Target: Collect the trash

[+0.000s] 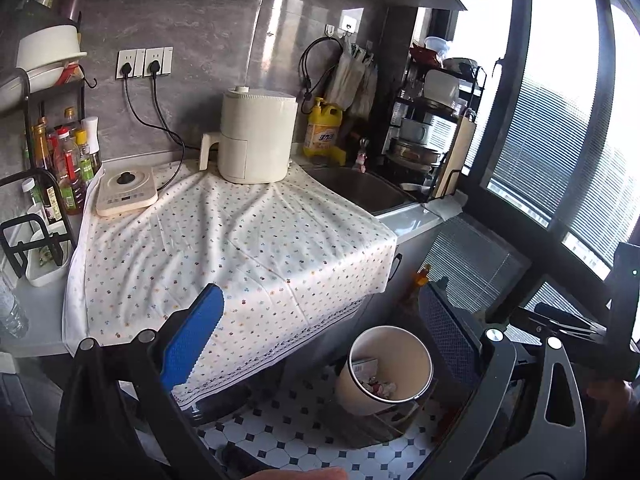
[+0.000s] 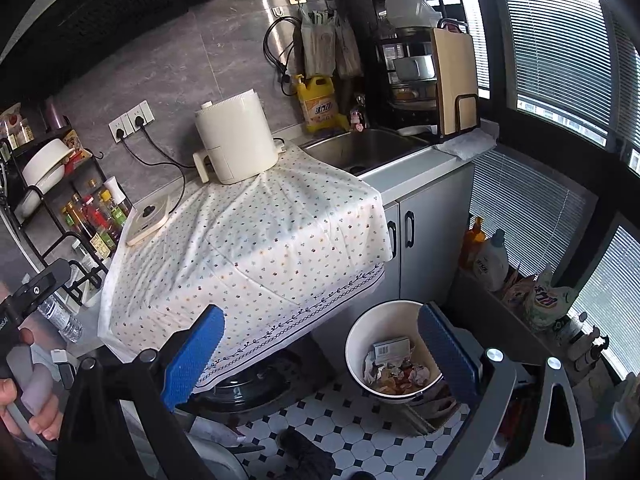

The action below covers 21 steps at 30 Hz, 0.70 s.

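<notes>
The left gripper (image 1: 324,336) with blue padded fingers is spread wide and holds nothing. It hangs in the air by the front edge of the white cloth with tiny coloured dots (image 1: 240,248) that covers the counter. The right gripper (image 2: 324,356) has blue pads too, and it is also spread wide with nothing in it. The round white trash bin (image 2: 394,350) stands on the black and white tiled floor (image 2: 340,428), low down in front of both tools. In the right wrist view the bin sits between the two blue fingers, closer to the right finger (image 2: 448,354), which covers part of its rim. Inside the bin lies the crumpled paper trash (image 2: 396,372), with a small flat grey box on top. In the left wrist view the same bin (image 1: 386,364) shows just beside the dark right finger (image 1: 448,340), below the hanging edge of the cloth. On the cloth stand a cream round air fryer (image 1: 256,136) and a flat cream cooker plate with a black knob (image 1: 126,192). A yellow soap bottle (image 1: 324,130) stands next to the steel sink (image 1: 360,188).
</notes>
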### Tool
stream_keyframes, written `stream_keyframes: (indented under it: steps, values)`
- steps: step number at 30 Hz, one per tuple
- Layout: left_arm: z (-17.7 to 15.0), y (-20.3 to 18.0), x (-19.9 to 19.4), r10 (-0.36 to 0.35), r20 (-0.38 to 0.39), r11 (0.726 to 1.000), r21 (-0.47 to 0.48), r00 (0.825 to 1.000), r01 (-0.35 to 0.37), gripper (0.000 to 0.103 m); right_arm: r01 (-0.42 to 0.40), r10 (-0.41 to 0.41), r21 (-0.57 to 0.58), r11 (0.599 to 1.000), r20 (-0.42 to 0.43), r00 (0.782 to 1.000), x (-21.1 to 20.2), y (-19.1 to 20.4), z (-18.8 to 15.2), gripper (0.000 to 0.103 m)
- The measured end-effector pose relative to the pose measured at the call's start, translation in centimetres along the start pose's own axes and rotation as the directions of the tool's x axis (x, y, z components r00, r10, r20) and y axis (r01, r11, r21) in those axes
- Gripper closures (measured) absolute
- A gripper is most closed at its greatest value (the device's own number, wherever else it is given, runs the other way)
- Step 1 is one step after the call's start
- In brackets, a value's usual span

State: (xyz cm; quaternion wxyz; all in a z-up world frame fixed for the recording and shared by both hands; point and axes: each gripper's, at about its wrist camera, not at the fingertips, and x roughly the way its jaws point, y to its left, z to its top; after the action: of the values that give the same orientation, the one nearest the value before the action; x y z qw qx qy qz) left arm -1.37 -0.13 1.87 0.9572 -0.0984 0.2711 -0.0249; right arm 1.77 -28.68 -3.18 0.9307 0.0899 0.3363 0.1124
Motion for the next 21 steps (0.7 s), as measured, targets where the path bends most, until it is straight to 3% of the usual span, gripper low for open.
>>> stream_keyframes:
  steps: [21]
  values:
    - [0.85, 0.18, 0.58, 0.005, 0.015, 1.000, 0.018, 1.000, -0.005, 0.006, -0.012, 0.012, 0.015, 1.000, 0.026, 1.000, 0.44, 0.50, 0.60, 0.008]
